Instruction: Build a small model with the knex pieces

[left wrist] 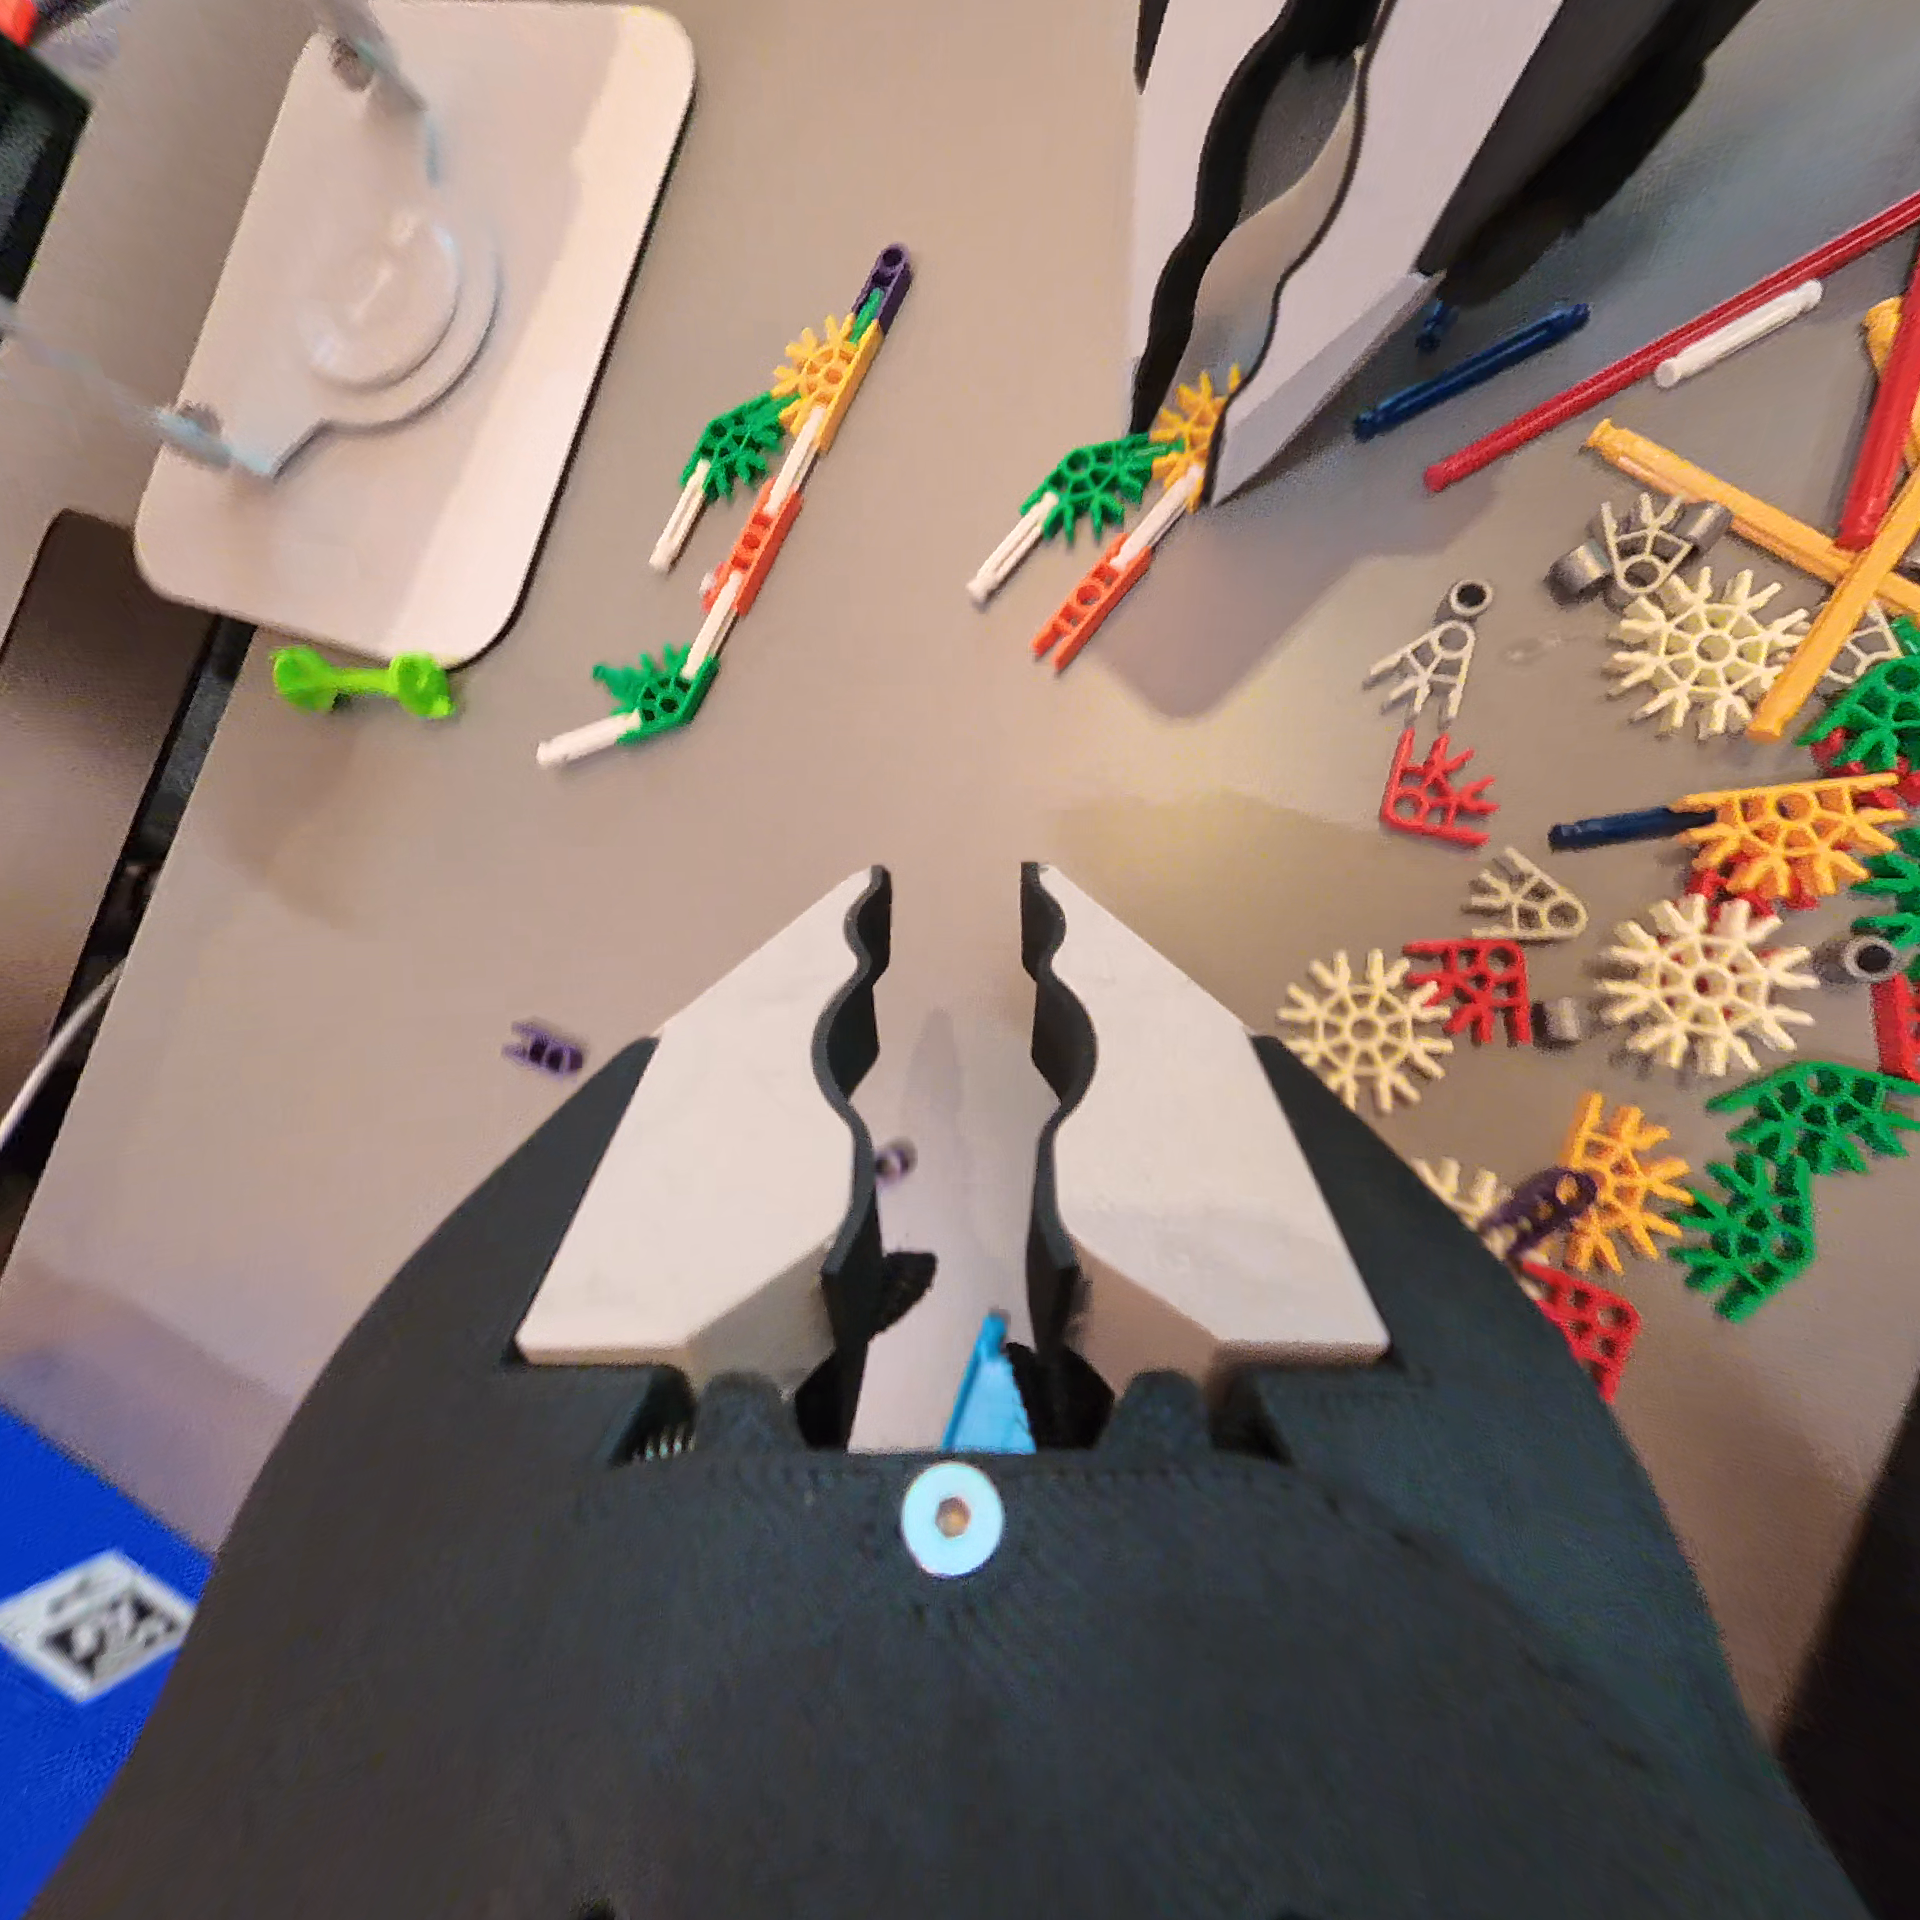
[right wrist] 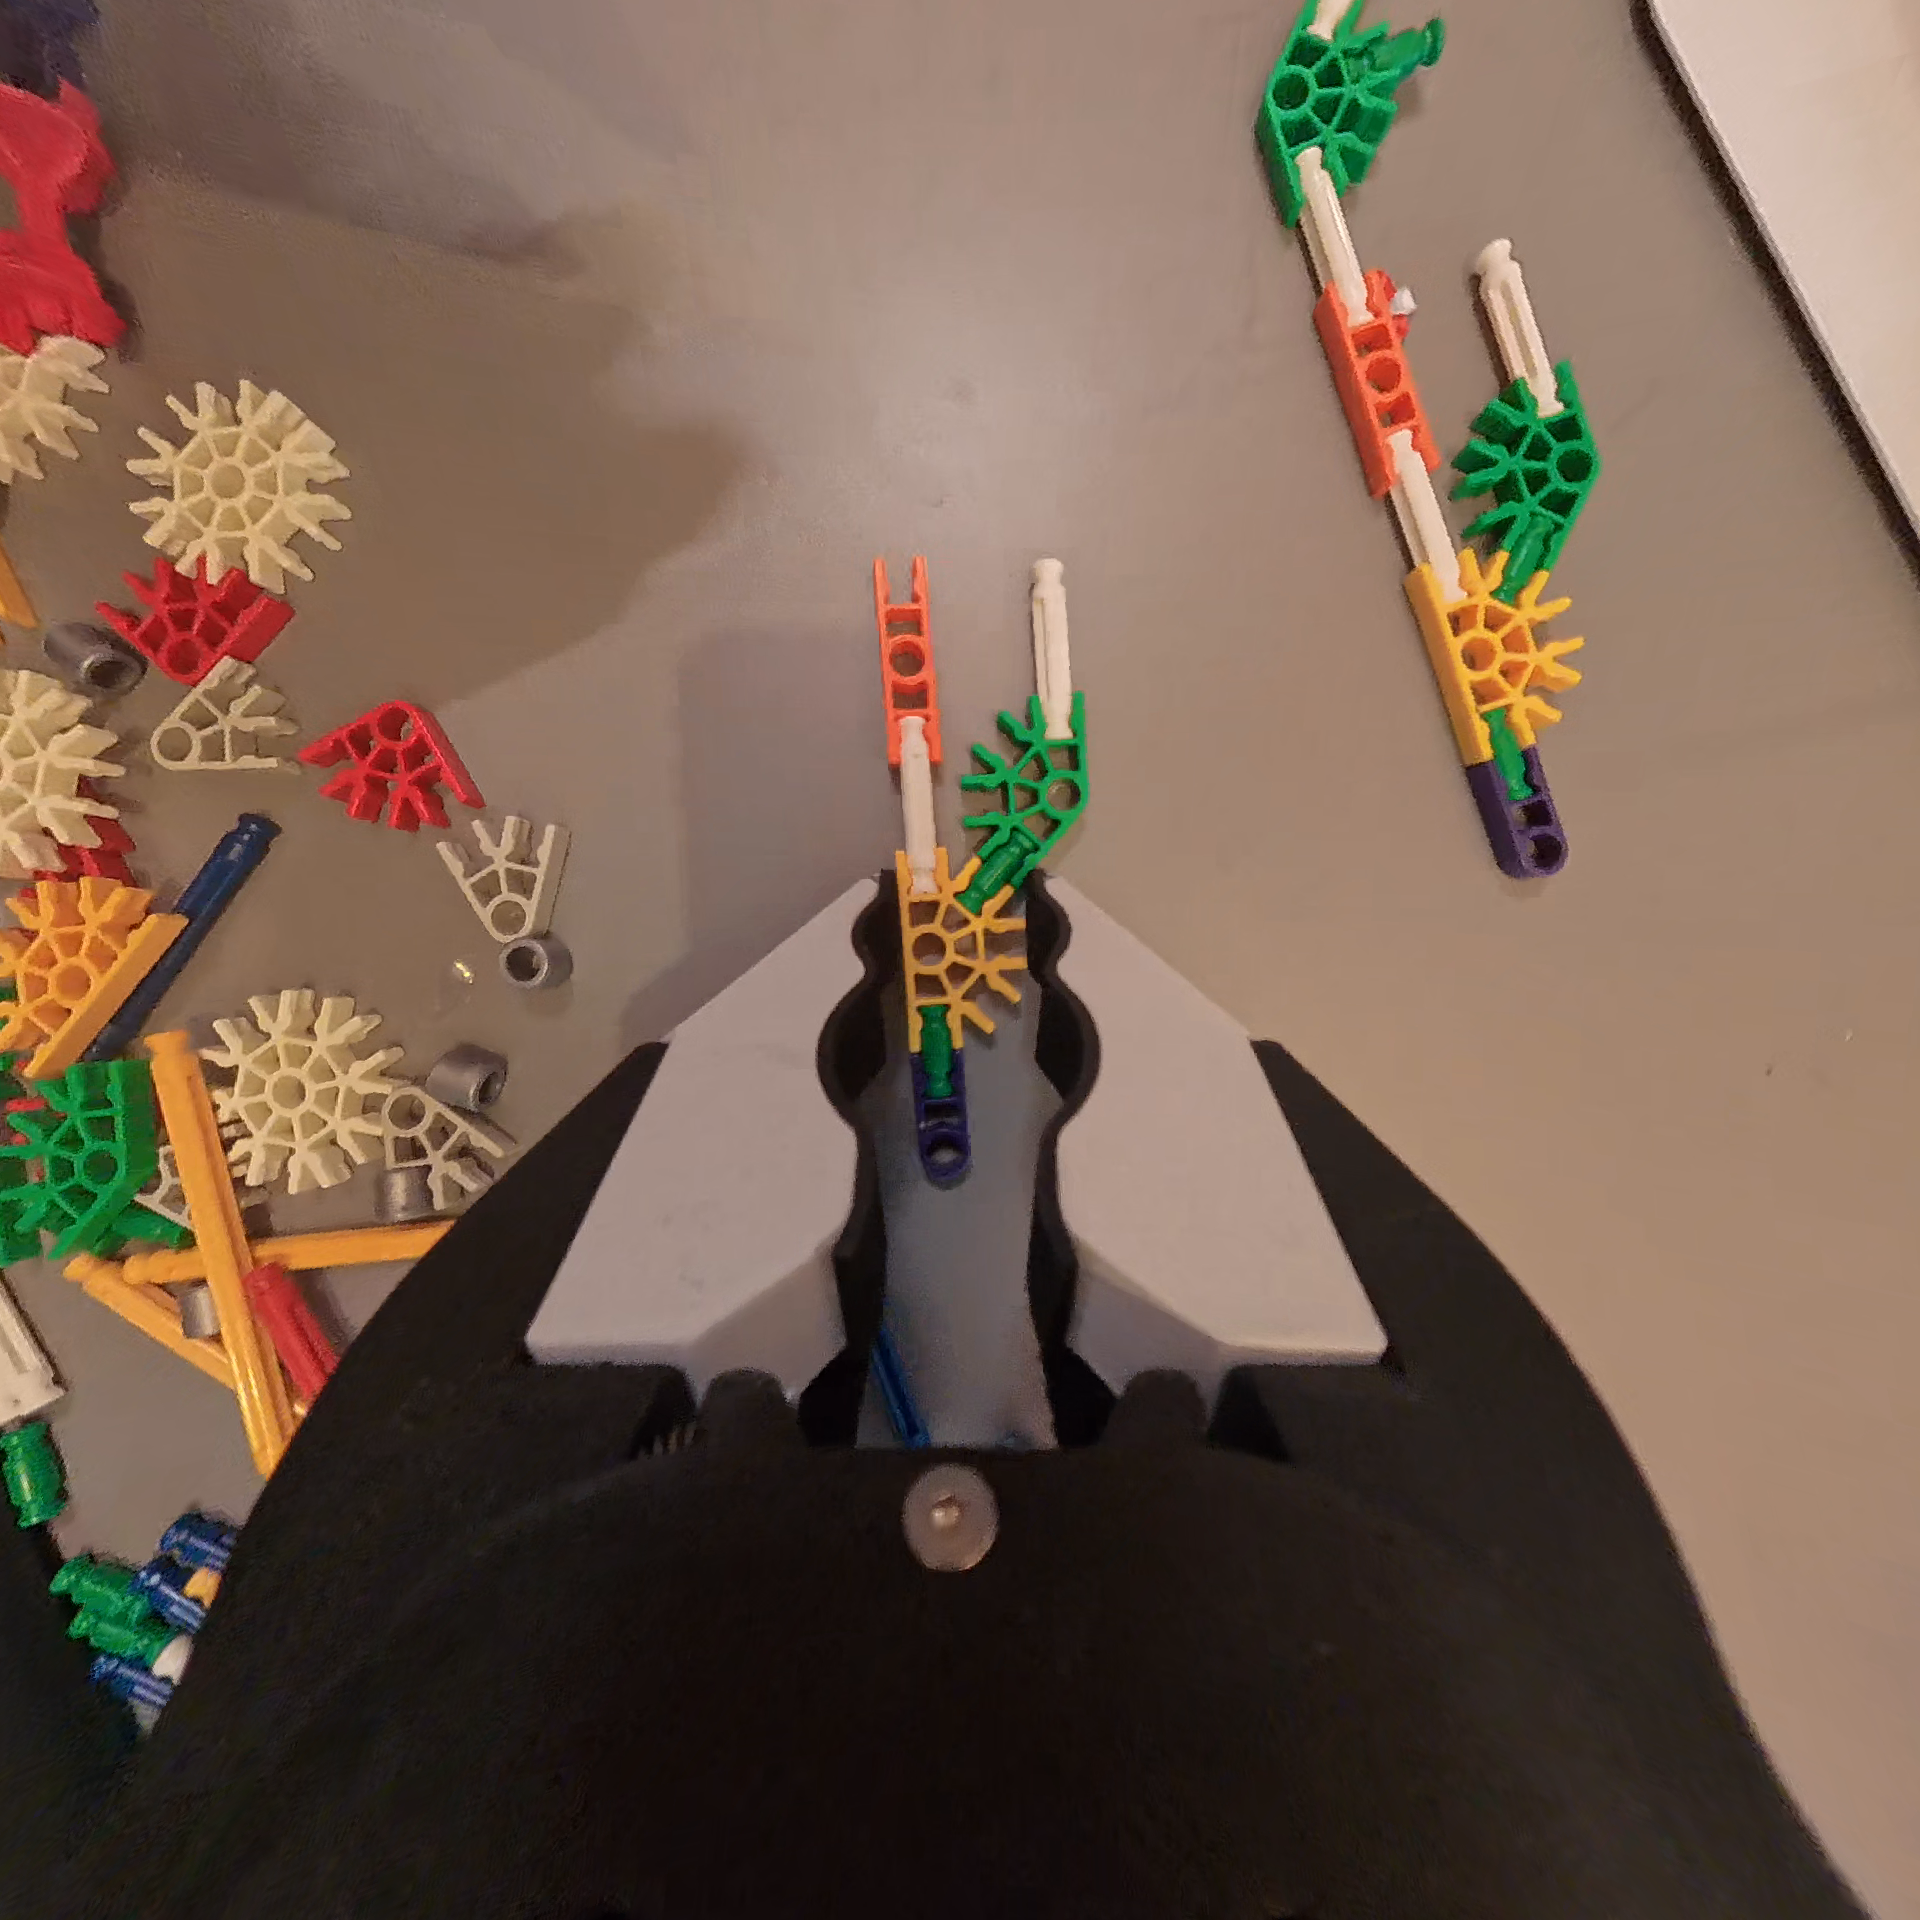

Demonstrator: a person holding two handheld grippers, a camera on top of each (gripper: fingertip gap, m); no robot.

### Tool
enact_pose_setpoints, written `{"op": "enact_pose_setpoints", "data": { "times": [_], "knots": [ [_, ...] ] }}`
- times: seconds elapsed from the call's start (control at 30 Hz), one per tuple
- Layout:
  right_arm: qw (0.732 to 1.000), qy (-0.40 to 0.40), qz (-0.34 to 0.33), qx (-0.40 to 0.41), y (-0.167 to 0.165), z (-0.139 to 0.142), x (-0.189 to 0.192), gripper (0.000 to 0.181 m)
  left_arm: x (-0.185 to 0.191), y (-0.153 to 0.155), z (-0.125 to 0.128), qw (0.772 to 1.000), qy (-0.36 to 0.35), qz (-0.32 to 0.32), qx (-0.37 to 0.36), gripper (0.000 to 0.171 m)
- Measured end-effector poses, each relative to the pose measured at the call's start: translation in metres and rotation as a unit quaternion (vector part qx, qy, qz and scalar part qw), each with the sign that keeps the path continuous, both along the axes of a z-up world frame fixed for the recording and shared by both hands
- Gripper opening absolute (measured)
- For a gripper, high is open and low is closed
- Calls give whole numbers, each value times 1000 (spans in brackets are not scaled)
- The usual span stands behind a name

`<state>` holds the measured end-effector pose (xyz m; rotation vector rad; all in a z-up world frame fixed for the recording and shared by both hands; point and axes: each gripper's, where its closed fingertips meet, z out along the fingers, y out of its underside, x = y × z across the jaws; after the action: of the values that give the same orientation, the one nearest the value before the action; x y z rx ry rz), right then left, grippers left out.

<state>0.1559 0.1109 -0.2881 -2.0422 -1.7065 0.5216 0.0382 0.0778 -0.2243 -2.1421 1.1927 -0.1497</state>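
a: left gripper (left wrist: 955, 883) first?
b: its fingers (left wrist: 727, 1122) stand apart with nothing between them, over bare grey surface (left wrist: 935, 727). a small purple clip (left wrist: 548, 1046) lies just to their left.

a: and the right gripper (right wrist: 956, 894)?
b: its fingers (right wrist: 1153, 1122) are closed on the yellow connector (right wrist: 951, 951) of a small build (right wrist: 977, 831). a purple piece hangs at the near end; an orange piece, white rods and a green connector stick out the far way, low over the surface.

a: anything beyond?
b: a longer build (right wrist: 1455, 520) lies flat, far right of the held one and well apart from it. the loose pile (right wrist: 208, 987) of rods and connectors sits to the left. in the left view a lime piece (left wrist: 364, 681) lies beside a white stand base (left wrist: 416, 312).
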Motion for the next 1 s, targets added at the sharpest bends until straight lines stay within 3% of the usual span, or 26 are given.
{"op": "enact_pose_setpoints", "data": {
  "times": [0.2, 0.3, 0.4, 0.5, 0.7, 0.83, 1.0],
  "knots": [
    [995, -30, 93, 13, 6, 0, 7, 21, -48, -39, 9, 997, -8, 76, -14, 24],
    [989, -47, 139, 11, 7, 0, 15, 21, -57, -73, -1, 994, -9, 79, -74, 25],
    [988, -59, 143, -4, 7, -1, 21, 26, -59, -105, -13, 992, 16, 56, -113, 23],
    [991, -48, 128, -13, 4, 3, 25, 37, -63, -119, -22, 991, 28, 51, -124, 21],
    [995, -8, 96, -9, -18, 27, 40, 36, -33, -132, -19, 991, -5, 14, -135, 22],
    [995, 6, 90, -31, -56, 42, 62, 22, -4, -134, -23, 991, -12, -19, -131, 23],
    [995, 1, 77, -70, -109, 39, 94, 9, 26, -134, -33, 989, -18, -55, -137, 23]
  ]
}}
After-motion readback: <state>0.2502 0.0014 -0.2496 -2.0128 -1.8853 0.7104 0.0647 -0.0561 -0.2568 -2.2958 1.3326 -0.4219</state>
